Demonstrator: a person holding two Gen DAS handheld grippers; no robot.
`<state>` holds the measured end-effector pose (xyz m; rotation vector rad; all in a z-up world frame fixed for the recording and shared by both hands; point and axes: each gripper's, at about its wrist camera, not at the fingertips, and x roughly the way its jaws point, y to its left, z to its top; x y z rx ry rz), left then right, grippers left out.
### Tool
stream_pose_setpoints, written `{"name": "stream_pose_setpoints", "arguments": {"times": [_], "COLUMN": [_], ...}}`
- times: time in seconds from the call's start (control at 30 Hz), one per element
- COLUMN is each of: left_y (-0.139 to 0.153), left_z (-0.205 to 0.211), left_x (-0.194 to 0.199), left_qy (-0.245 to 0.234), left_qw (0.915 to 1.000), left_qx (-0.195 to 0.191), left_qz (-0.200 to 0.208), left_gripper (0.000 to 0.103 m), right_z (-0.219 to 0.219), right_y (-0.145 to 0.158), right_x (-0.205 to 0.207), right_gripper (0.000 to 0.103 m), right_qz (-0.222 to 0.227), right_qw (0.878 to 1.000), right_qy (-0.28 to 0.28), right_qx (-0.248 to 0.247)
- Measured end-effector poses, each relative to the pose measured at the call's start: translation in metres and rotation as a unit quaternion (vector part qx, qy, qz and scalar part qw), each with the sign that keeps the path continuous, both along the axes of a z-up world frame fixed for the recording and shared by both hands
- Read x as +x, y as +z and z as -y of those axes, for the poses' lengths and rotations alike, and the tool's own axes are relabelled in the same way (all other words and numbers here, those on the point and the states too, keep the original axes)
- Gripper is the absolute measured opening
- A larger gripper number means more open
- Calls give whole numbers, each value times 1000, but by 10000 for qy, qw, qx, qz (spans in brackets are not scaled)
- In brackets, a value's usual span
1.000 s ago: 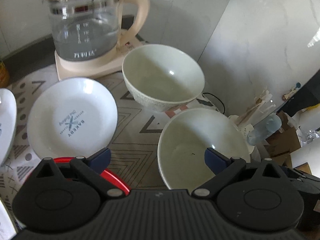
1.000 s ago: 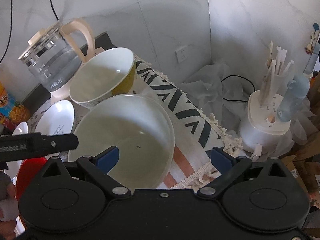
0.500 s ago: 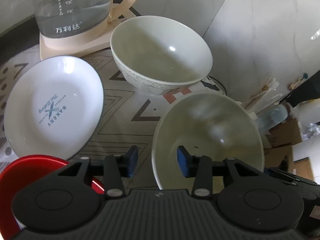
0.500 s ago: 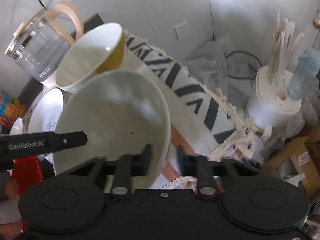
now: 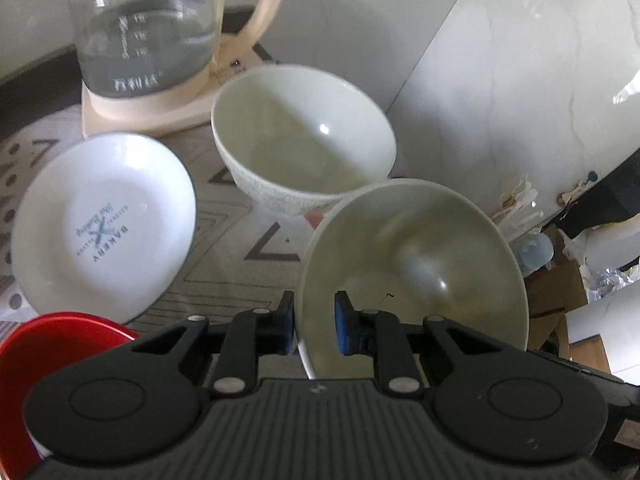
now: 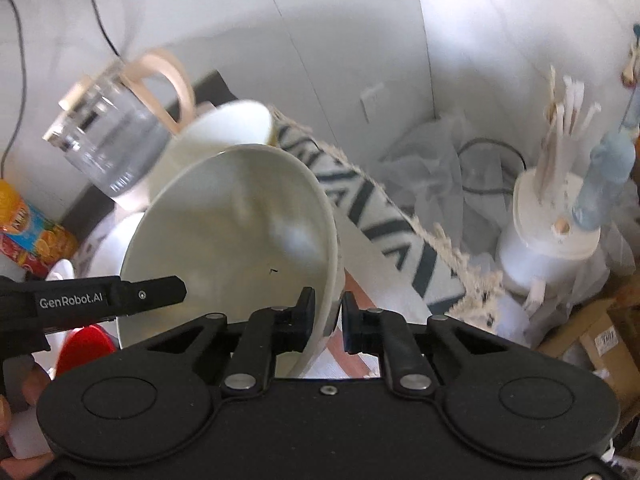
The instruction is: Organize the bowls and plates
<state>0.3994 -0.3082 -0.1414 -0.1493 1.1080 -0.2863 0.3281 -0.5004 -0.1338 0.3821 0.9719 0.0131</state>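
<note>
A large cream bowl [image 5: 420,264] [image 6: 240,220] is tilted up, its right side raised off the patterned mat. My right gripper [image 6: 329,322] is shut on its near right rim, a pad on each side of the wall. My left gripper [image 5: 315,326] straddles the near left rim and its jaws are closing; the outer pad is at the wall and a small gap shows at the inner pad. One of its fingers [image 6: 148,294] shows in the right wrist view. Behind stands a second cream bowl [image 5: 304,140] [image 6: 228,128]. A white printed plate [image 5: 100,224] lies left, a red bowl [image 5: 52,344] nearest.
A glass kettle [image 5: 148,32] on its beige base stands at the back by the wall. The fringed mat [image 6: 384,232] ends at the table's right edge; beyond are a white holder with sticks [image 6: 548,232] and cardboard boxes. An orange packet [image 6: 32,232] sits at far left.
Both grippers went from wide open to nearly closed over the big bowl's rim. The right one clamped it, and the bowl has tipped up on that side. The left jaws narrowed.
</note>
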Motion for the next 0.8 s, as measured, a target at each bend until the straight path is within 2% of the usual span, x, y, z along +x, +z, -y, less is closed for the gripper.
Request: {"name": "stream_pose_setpoints", "arguments": {"times": [0.47,0.8], "left_y": [63,82], "left_z": [-45,-88], "left_x": [-26,-48], "left_qy": [676,1316], "left_qw": [9957,9879], "left_qx": [-128,-203], "left_qz": [625,791], "left_gripper": [18,19], "right_z": [-41,-83], "right_y": [51,67], "right_x": [7,9], "right_gripper": [15,17], "right_qz": [588,739], "right_qw": [9957,9873], "right_qy": [711,1402], "right_qx": [88,103]}}
